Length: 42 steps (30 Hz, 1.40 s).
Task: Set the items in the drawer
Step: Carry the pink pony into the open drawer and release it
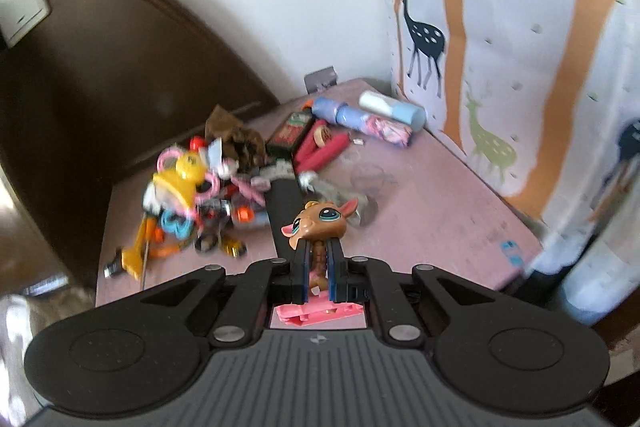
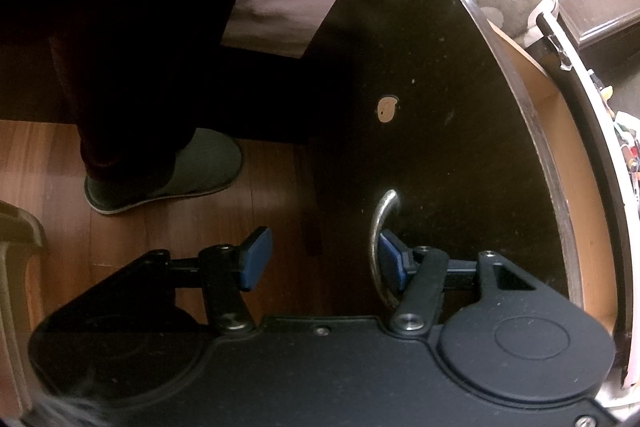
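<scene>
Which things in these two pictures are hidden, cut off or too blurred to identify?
- Left wrist view: the toy pile is motion-blurred; single pieces cannot be named.
- Left wrist view: the deer figurine body is hidden by the shut left claw.
- Right wrist view: the drawer interior is hidden behind its black front.
- Right wrist view: the metal handle lower end is hidden behind the open right claw.

Your left tool (image 1: pixel 319 269) is gripping with its fingers nearly together, pointing forward and slightly down. Your right tool (image 2: pixel 320 259) is hanging spread wide, aimed downward.
</scene>
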{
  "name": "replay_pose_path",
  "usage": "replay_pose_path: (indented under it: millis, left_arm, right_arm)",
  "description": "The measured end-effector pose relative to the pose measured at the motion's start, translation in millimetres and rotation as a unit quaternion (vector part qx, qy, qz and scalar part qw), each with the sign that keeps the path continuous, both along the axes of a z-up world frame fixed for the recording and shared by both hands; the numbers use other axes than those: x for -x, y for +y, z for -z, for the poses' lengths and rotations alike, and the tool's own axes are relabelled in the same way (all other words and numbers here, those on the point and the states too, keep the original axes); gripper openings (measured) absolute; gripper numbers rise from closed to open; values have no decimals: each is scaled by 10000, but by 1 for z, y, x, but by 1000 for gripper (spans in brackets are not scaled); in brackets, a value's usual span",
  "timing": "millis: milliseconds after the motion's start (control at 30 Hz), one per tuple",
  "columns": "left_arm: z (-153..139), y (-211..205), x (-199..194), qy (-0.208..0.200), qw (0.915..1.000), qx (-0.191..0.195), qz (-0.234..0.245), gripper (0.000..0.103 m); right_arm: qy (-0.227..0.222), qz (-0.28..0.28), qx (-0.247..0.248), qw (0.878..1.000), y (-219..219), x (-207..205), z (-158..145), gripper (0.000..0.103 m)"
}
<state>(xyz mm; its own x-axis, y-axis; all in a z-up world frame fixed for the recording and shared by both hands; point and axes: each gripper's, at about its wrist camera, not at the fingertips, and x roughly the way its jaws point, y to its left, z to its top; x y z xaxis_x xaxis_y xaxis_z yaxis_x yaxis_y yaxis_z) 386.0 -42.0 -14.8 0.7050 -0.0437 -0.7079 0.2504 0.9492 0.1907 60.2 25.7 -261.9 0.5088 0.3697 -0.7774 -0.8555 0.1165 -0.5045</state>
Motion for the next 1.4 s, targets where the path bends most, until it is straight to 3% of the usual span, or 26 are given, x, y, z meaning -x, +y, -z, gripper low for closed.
replay_pose_path:
  millis: [133,267,567,967,1000,1067,1133,1400]
  left_arm:
    - [18,6,37,227,9996,189,-44,7]
    - [60,13,68,750,9967,270,-142,7]
    - [163,38,99,1947,9788,167,-618,7]
    - [209,46,91,2644,9627,-73,-570,8]
    - [211,45,91,2726,9607,-77,-523,10]
    - [214,44,93,2740,9602,-165,-518,24]
    - [210,44,96,2715,9611,-92,-490,59]
    - [175,49,103,2285,9713,236,-621,61]
  right_arm:
    - [2,-2,3,10000,0,0,0,59]
    - [-17,-19,6,10000,-1,1,0,59]
    - [-76,-40,21,10000,0,1,2,59]
    - [-106,-40,52,9999,0,1,3,59]
    - [-109,-40,53,9999,0,1,3,59]
    - [-116,-40,57,9999,0,1,3,59]
    - [-124,-47,65,9999,0,2,3,59]
    - [-130,-54,73,9999,-1,1,3,59]
